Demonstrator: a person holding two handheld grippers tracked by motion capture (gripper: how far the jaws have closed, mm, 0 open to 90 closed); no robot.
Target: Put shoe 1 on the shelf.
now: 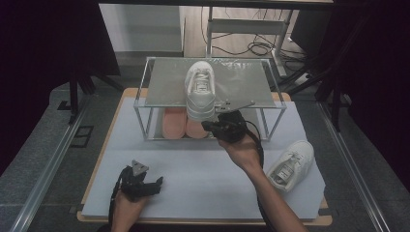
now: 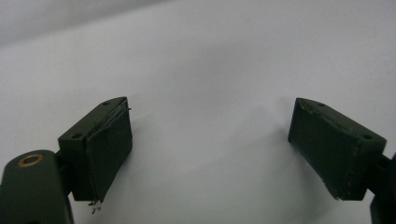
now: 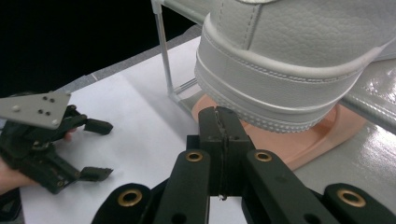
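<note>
**High view: white sneaker on the shelf top, right gripper clenched at its heel**

The high view shows a white leather sneaker (image 1: 201, 90) with stitched seams and a ribbed rubber sole standing on the silvery top sheet of a 2-tier clear-framed shelf (image 1: 159, 82), its heel overhanging the near edge. Just below that heel, the black right gripper (image 1: 209, 126) points at the shelf; its jaws are clenched flat together with nothing between them, and the right gripper view shows the tip (image 3: 219, 122) just under the pebbled heel (image 3: 299, 60), apart from it. On the lower tier lies a pair of smooth salmon-pink soles (image 1: 186, 126), side by side. A second white laced sneaker (image 1: 291, 165) lies on the matte pale sheet (image 1: 193, 179) covering the table, well right of the shelf. The black left gripper (image 1: 159, 182) rests near the front edge, released; its 2 flat rectangular pads (image 2: 109, 149) stand wide apart over the bare sheet.
</note>
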